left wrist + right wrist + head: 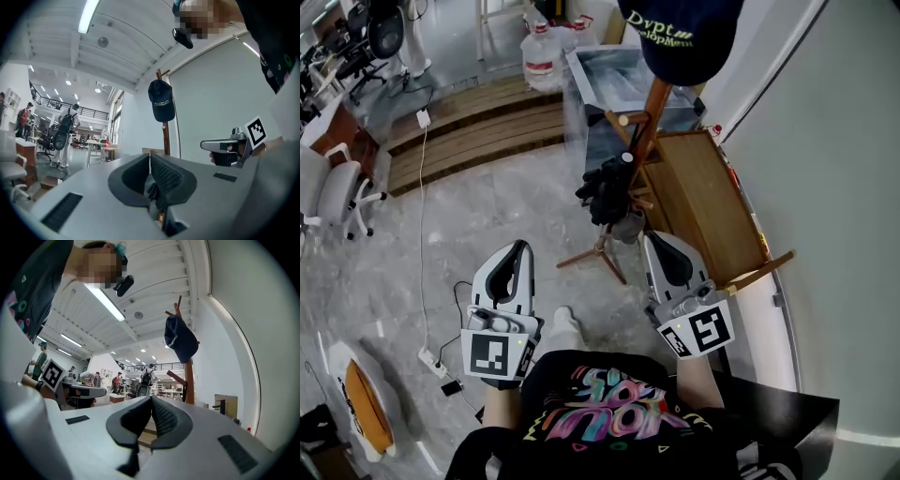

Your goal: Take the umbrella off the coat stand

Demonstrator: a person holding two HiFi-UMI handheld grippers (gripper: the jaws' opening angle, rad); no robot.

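A wooden coat stand (643, 131) rises from a tripod base on the floor ahead of me, with a navy cap (680, 33) on its top. Lower on the stand hangs a folded black umbrella (607, 192). My left gripper (522, 247) is shut and empty, left of the stand's base. The right gripper (653, 238) is also shut and empty, just right of the base, below the umbrella. In the left gripper view the shut jaws (150, 157) point at the pole (165, 136) and cap (161, 101). The right gripper view shows its shut jaws (151, 399), the pole (189, 380) and the cap (180, 338).
A wooden cabinet (703, 202) stands right behind the stand, against the pale wall (834, 169). Water bottles (542, 52) and a slatted wooden platform (478, 122) lie farther off. A white office chair (337, 192) stands at the left; a power strip (431, 361) lies near my feet.
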